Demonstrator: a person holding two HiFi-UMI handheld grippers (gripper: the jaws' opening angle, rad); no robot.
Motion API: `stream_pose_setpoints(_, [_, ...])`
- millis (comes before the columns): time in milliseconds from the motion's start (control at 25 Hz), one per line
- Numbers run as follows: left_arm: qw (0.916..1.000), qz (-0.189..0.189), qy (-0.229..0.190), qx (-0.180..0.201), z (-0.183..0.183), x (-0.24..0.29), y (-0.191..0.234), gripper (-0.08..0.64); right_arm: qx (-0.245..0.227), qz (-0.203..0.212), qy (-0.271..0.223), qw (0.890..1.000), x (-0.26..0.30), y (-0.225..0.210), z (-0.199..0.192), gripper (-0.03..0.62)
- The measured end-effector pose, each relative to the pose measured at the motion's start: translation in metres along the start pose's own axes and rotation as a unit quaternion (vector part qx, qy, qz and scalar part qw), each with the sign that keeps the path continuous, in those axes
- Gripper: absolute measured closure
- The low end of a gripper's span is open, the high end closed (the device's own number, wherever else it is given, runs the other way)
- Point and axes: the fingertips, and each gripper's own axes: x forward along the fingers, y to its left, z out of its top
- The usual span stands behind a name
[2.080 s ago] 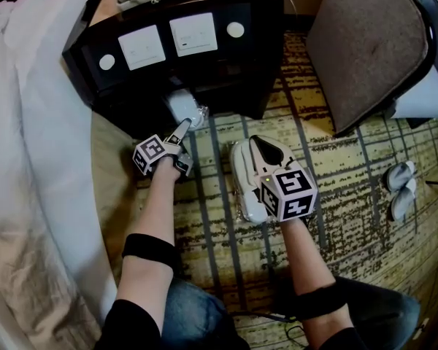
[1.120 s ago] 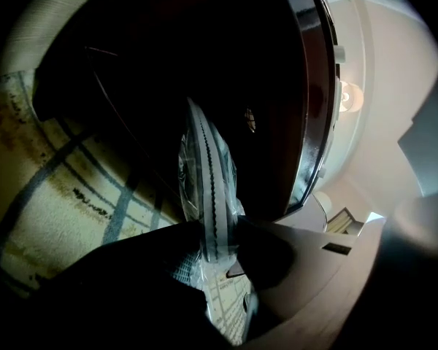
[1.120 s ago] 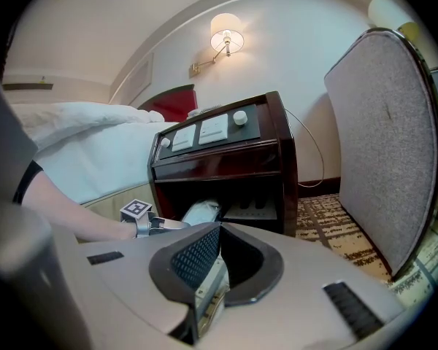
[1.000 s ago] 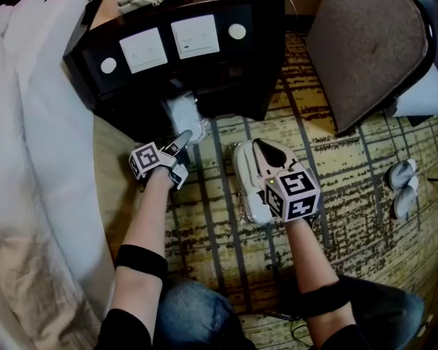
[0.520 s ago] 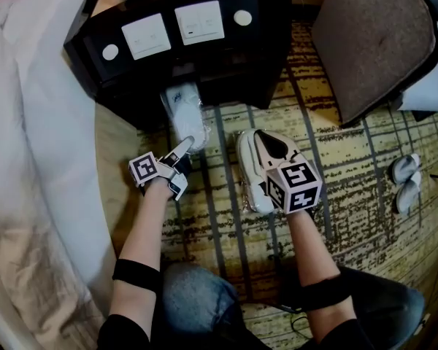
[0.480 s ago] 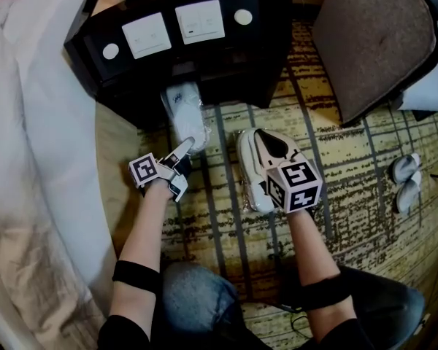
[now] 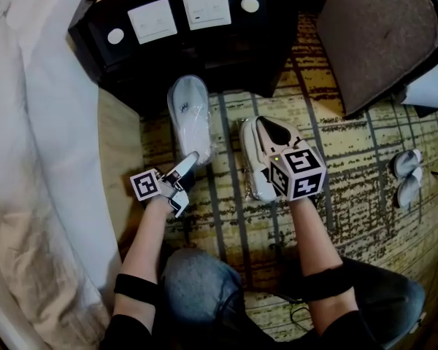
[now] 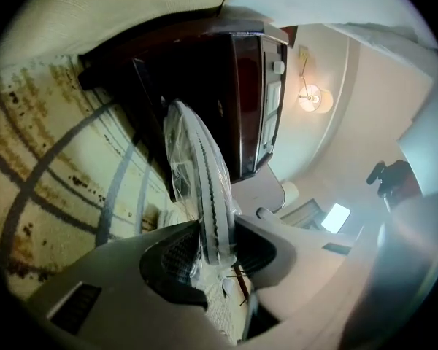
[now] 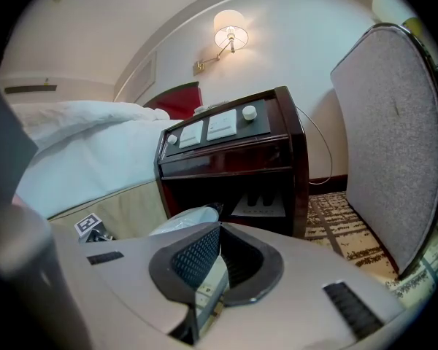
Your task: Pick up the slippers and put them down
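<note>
Now – left tool [image 7: 190,160] narrow, clamped on the heel end of the wrapped slipper [image 7: 188,111]. The slipper runs straight on from the tool towards the nightstand [image 7: 204,42], toe farthest from me, over the carpet [image 7: 350,166].

Right tool [image 7: 270,131] pressed shut on a thin cream edge, which I take to be the wrapper of the second slipper [image 7: 252,168]. That one lies on the carpet just to the right, roughly parallel to the first.

Judgement: set-down spot is the bare carpet between the two, and the left hand is nearer.

The left gripper view shows the held slipper edge-on between the pads, plastic crinkled round it – the head view cannot show that grip. Only the head view shows both slippers side by side.
</note>
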Motion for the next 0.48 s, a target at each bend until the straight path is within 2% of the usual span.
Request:
stream_pose_setpoints(320, [0.9999, -0.013, 0.007, -0.009, -0.044, -0.016, 0.0, 0.462, -0.001, 0.002, 0.003, 1.0, -0.004, 0.004, -0.003, 0.589])
stream_pose_setpoints(480, [0.9997, -0.007, 0.015, -0.019, -0.071, -0.025, 0.005, 0.46, -0.001, 0.002, 0.007, 1.0, -0.007, 0.006, -0.008, 0.589])
